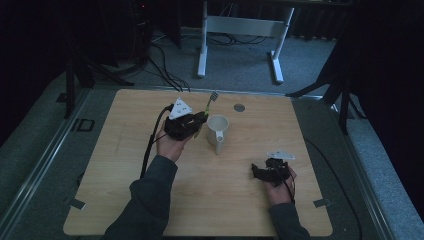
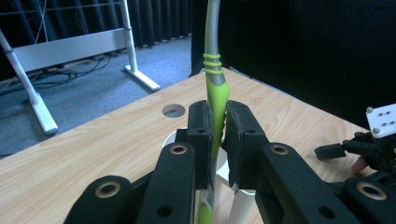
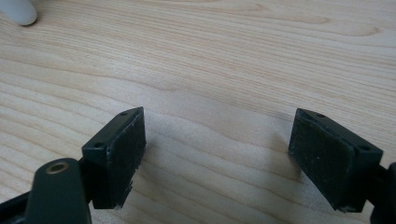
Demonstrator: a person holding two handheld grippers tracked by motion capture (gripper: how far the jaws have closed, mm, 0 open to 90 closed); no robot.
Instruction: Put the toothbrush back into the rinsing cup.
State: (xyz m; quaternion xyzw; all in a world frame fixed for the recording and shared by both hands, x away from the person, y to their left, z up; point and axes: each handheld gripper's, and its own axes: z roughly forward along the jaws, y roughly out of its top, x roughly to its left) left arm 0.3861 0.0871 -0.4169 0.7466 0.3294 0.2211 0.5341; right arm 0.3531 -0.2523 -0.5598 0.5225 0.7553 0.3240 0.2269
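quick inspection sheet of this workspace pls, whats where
surface: light wooden table with a round hole near the far edge
job's things: green toothbrush held upright above white mug
clutter: nothing seen
grippers: left claw shut on the toothbrush; right claw open over bare wood
cables: black cable trailing from the left claw; more on the floor
surroundings: grey carpet, white desk frame, dark curtains

Overhead view; two close table-level views
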